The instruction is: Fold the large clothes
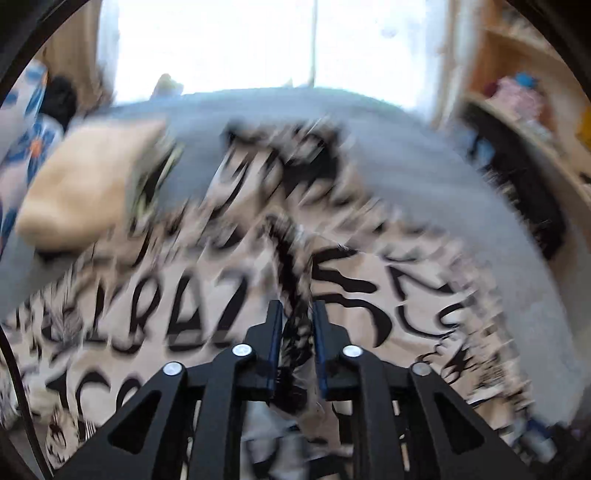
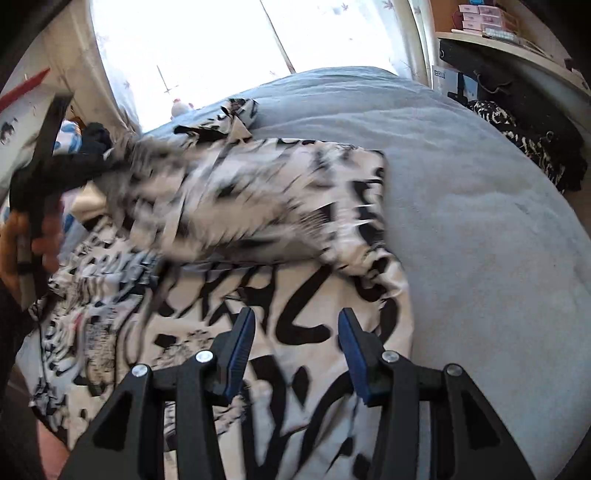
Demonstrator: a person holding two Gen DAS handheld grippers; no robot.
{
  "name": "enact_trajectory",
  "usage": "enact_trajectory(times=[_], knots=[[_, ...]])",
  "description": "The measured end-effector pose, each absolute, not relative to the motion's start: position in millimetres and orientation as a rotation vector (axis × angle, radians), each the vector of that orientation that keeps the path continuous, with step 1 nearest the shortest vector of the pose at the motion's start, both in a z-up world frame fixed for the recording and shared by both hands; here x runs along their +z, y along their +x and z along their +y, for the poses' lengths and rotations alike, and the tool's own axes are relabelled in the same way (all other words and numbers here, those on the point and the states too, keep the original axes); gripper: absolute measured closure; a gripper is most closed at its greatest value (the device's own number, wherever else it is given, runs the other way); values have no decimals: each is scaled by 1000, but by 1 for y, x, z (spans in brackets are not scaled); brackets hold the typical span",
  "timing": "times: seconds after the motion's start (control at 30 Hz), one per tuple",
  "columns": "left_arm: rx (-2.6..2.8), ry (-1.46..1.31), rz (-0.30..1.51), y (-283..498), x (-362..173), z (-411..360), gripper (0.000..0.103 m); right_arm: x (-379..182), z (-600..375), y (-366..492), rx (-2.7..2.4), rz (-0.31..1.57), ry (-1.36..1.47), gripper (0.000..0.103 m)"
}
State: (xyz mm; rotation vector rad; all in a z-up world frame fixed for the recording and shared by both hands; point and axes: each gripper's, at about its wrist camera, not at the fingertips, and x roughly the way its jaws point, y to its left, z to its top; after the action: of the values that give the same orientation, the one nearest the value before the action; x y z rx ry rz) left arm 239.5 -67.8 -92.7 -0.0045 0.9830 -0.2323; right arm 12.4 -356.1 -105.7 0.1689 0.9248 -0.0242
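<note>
Shirt (image 2: 258,206) edge pinched in my left gripper (image 1: 297,314), mid-fold across bed (image 2: 480,206); right gripper (image 2: 296,325) open over shirt, next lay flat.

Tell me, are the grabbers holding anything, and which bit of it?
The left gripper pinches a bunched fold of the black-and-white printed garment; which part is unclear. The right gripper holds nothing.

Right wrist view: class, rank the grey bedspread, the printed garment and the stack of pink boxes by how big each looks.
1. Grey bedspread and printed garment: similar spread, and nearness makes this unsure.
2. Stack of pink boxes, by far the smallest, but farthest away.
</note>
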Motion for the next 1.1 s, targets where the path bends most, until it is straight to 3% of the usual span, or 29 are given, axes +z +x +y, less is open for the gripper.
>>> enact_trajectory(times=[0.03, 0.17, 0.23, 0.4, 0.47, 0.5, 0.53, 0.77, 0.97, 1.1], knots=[[-217, -3, 1037, 241, -112, -61, 74, -108, -356, 16, -36, 932, 141, 56], [-213, -55, 1170, 241, -167, -41, 64, -122, -360, 40, -70, 985, 27, 56], [-209, -88, 1140, 237, -168, -34, 46, -126, -360, 53, -71, 1006, -29, 56], [-235, -148, 1156, 245, -169, -29, 44, -135, -348, 75, -86, 1049, -166, 56], [-229, -152, 1159, 254, -168, -29, 53, -134, -345, 75, -95, 1061, -179, 56], [-229, -154, 1164, 254, -168, -30, 63, -130, -347, 73, -86, 1057, -147, 56], [-219, -146, 1167, 261, -169, -31, 65, -124, -352, 70, -63, 1048, -96, 56], [-226, -118, 1167, 263, -169, -37, 66, -98, -382, 59, -7, 989, 18, 56], [-224, -83, 1144, 265, -160, -47, 79, -123, -373, 76, 22, 1066, -53, 56], [-249, -50, 1081, 263, -140, -54, 84, -128, -378, 80, 6, 1070, -13, 68]])
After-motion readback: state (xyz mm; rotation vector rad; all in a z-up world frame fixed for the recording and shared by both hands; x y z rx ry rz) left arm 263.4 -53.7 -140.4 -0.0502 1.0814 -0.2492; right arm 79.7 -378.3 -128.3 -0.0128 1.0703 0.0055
